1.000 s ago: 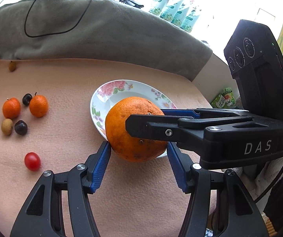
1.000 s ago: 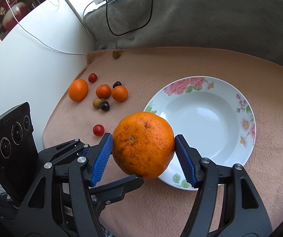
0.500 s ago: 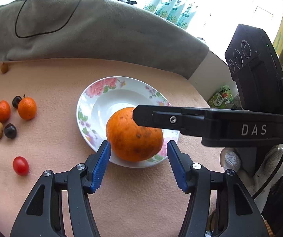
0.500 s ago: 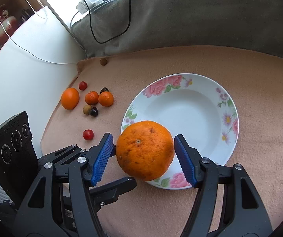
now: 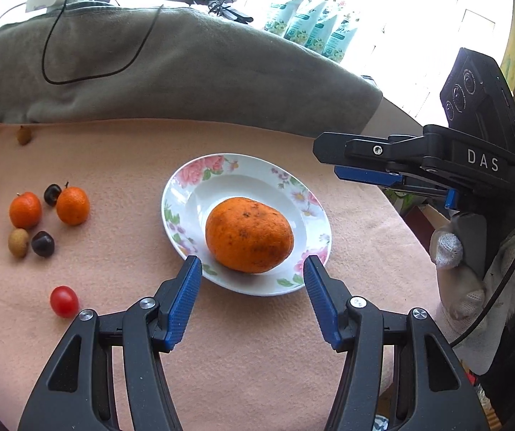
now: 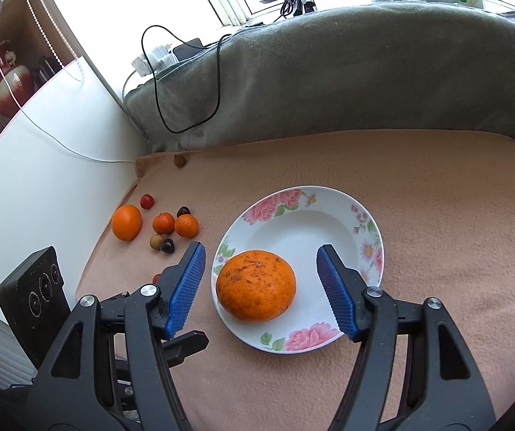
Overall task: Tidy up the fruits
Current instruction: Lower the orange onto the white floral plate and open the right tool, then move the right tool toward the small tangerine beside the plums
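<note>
A large orange (image 5: pixel 249 234) (image 6: pixel 256 284) lies in the white flowered plate (image 5: pixel 192 179) (image 6: pixel 329 197) on the peach cloth. My right gripper (image 6: pixel 261 262) is open and stands apart above the orange; it also shows in the left wrist view (image 5: pixel 332 160) at the right. My left gripper (image 5: pixel 252 267) is open and empty just in front of the plate. Small fruits lie left of the plate: two mandarins (image 5: pixel 72 205) (image 5: pixel 24 210), cherry tomatoes (image 5: pixel 64 301), dark cherries (image 5: pixel 42 243), a longan (image 5: pixel 18 241) and a medium orange (image 6: pixel 126 222).
A grey blanket roll (image 5: pixel 185 68) (image 6: pixel 365 72) with a black cable lies along the back. A small brown fruit (image 5: pixel 24 135) sits at its foot. A white panel (image 6: pixel 42 165) borders the cloth's left side. The cloth's right edge drops off near my gloved hand (image 5: pixel 472 280).
My right gripper carried the large orange over the plate, opened, let it go in the plate and lifted away. My left gripper drew back a little.
</note>
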`<state>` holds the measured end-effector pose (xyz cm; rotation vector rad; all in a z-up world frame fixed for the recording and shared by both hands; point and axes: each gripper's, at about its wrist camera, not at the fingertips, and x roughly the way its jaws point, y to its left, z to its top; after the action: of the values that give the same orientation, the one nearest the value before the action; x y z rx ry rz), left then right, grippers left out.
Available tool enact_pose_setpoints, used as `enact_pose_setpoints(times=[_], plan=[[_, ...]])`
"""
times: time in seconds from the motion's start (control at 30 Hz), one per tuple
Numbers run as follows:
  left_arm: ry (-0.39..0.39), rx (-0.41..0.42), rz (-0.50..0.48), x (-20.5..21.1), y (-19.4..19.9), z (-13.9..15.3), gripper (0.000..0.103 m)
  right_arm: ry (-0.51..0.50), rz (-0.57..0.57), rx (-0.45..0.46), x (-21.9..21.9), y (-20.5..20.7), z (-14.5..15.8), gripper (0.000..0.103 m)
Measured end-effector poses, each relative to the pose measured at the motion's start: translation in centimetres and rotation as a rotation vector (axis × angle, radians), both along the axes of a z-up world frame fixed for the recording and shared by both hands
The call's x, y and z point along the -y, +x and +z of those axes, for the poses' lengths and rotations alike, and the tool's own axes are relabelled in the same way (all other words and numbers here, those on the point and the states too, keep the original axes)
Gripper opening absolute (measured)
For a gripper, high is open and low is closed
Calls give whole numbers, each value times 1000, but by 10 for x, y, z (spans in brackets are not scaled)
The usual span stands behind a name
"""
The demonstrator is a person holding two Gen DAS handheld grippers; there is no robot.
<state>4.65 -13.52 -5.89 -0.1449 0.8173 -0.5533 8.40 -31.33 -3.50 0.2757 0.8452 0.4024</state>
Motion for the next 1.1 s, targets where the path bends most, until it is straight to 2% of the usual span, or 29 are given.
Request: enact_pose_setpoints(times=[0.27,0.37,0.57,0.63,1.1], plan=[[16,26,39,-23,-9,5,58,2,-5,9,-2,-8,0,68],[12,32,64,-37,-11,8,59,8,-5,17,-4,-10,1,76],[18,50,122,-65,-17,11,59,-10,16,39,-17,-13,5,80],[18,47,144,-72,-17,10,59,-7,25,40,-21,-13,6,85],[56,33,290,-139,-15,3,59,-45,98,59,-61,-8,11,85]])
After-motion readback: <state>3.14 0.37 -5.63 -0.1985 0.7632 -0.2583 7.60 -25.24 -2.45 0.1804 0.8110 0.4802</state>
